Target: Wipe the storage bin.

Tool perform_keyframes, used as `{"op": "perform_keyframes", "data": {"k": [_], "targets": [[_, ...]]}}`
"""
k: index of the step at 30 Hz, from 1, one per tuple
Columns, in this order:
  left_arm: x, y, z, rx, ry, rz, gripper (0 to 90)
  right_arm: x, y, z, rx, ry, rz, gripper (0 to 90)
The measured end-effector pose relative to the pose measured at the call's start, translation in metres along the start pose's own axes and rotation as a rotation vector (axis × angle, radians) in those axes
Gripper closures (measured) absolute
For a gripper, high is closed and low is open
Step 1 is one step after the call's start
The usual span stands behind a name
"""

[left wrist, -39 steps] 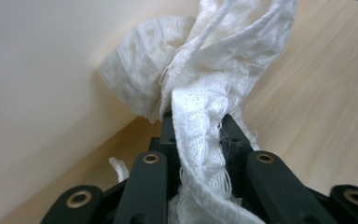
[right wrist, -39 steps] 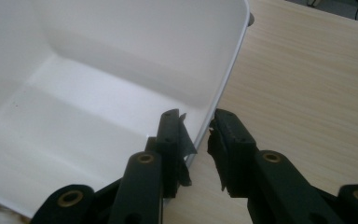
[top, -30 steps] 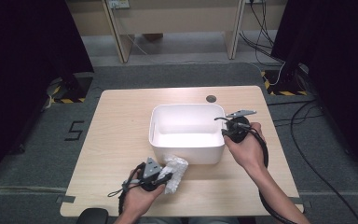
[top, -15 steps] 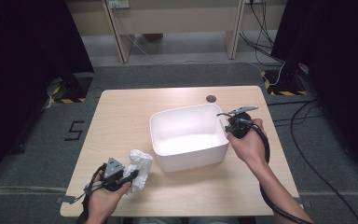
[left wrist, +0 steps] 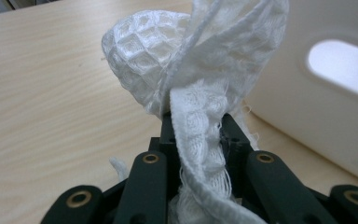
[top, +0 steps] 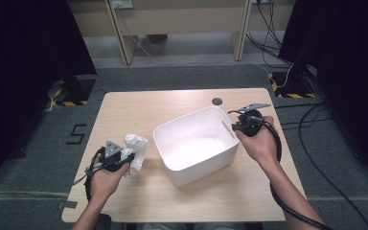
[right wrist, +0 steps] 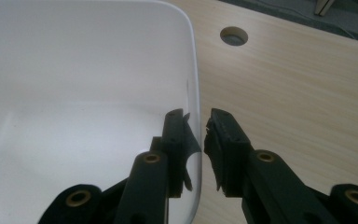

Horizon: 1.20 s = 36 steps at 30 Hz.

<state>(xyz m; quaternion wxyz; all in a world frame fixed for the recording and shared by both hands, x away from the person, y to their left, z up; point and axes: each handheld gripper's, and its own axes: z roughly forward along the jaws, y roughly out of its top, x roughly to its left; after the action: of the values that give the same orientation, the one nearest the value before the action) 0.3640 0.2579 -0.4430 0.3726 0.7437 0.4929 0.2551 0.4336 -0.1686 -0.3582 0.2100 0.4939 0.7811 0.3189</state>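
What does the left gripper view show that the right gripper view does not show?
The left gripper view shows the white mesh cloth pinched between the left gripper fingers, and the handle slot in the tub's side. The right gripper view shows the right gripper astride the tub's rim, one finger inside and one outside, with a gap at the outer finger, and the round hole in the table. Both show the white tub and the wooden table.

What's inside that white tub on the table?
Nothing that can be seen: the white tub shows a bare white floor and walls in the high view. Its near wall hides a strip of floor behind it. The white mesh cloth is outside, shut in the left hand-held gripper.
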Motion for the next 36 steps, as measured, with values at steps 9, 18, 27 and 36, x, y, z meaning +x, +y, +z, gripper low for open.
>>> {"op": "perform_keyframes", "data": {"k": [9, 18, 27, 36], "targets": [[0.006, 0.016, 0.019, 0.008, 0.021, 0.017, 75.5, -0.009, -0.025, -0.03, 0.053, -0.026, 0.007, 90.0], [-0.001, 0.027, 0.031, -0.003, -0.02, 0.06, 75.5, -0.002, -0.051, -0.018, 0.145, 0.042, 0.015, 90.0], [-0.011, 0.04, 0.043, -0.028, -0.057, 0.134, 75.5, 0.012, -0.047, -0.008, 0.177, 0.057, -0.024, 90.0], [-0.014, 0.038, 0.039, -0.029, -0.092, 0.224, 75.6, 0.012, -0.036, 0.007, 0.159, 0.025, -0.046, 90.0]]}}
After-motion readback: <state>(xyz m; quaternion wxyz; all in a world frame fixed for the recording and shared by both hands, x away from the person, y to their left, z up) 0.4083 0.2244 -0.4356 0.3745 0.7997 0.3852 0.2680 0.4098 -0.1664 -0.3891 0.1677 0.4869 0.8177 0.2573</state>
